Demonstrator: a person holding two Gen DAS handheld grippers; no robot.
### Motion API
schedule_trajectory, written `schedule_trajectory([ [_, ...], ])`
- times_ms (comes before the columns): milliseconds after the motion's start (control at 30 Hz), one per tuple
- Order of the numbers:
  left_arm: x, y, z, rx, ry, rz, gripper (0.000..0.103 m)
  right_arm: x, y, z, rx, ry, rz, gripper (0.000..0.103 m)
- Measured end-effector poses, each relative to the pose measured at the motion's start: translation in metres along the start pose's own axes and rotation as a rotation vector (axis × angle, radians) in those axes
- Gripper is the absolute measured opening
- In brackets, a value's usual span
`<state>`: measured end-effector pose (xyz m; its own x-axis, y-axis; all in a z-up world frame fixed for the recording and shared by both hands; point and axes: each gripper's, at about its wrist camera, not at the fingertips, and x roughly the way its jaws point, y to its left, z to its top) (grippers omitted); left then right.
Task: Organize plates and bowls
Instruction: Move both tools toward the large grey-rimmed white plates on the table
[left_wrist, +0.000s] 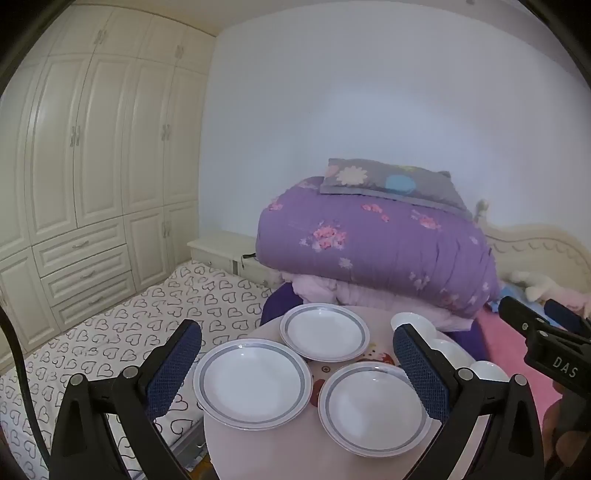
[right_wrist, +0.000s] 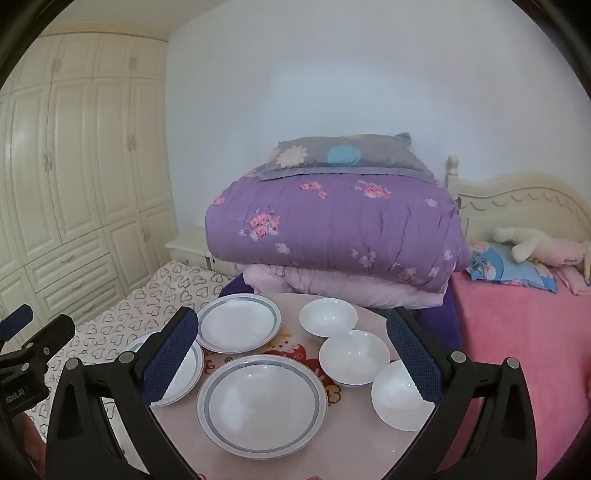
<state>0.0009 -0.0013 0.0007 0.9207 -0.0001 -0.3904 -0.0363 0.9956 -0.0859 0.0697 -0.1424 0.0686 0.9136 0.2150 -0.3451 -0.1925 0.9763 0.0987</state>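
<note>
Three white plates with grey rims lie on a small round pink table (right_wrist: 288, 465): a far plate (right_wrist: 238, 327), a left plate (left_wrist: 253, 384) and a near plate (right_wrist: 262, 405). Three white bowls stand in a row on the right: far bowl (right_wrist: 328, 317), middle bowl (right_wrist: 354, 357), near bowl (right_wrist: 399, 397). My left gripper (left_wrist: 295, 354) is open and empty above the plates. My right gripper (right_wrist: 291, 339) is open and empty above the near plate and bowls; it also shows at the right edge of the left wrist view (left_wrist: 543, 325).
The table stands by a bed with a heart-print sheet (left_wrist: 110, 332) and a pink blanket (right_wrist: 517, 332). A folded purple quilt (right_wrist: 332, 229) with a pillow on top sits right behind the table. A cream wardrobe (left_wrist: 92, 166) fills the left wall.
</note>
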Motion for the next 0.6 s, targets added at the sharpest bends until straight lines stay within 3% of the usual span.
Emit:
schedule_trajectory([
  [467,0.057,-0.001,0.000,0.004,0.036,-0.017,0.102,0.009,-0.020,0.003,0.047,0.022,-0.014,0.103],
  [533,0.011,0.000,0.001,-0.003,0.006,-0.034,0.102,0.011,-0.020,0.003,0.048,0.028,-0.014,0.103],
  [600,0.013,0.001,0.004,-0.003,0.008,-0.037,0.102,0.013,-0.021,0.005,0.047,0.031,-0.013,0.103],
])
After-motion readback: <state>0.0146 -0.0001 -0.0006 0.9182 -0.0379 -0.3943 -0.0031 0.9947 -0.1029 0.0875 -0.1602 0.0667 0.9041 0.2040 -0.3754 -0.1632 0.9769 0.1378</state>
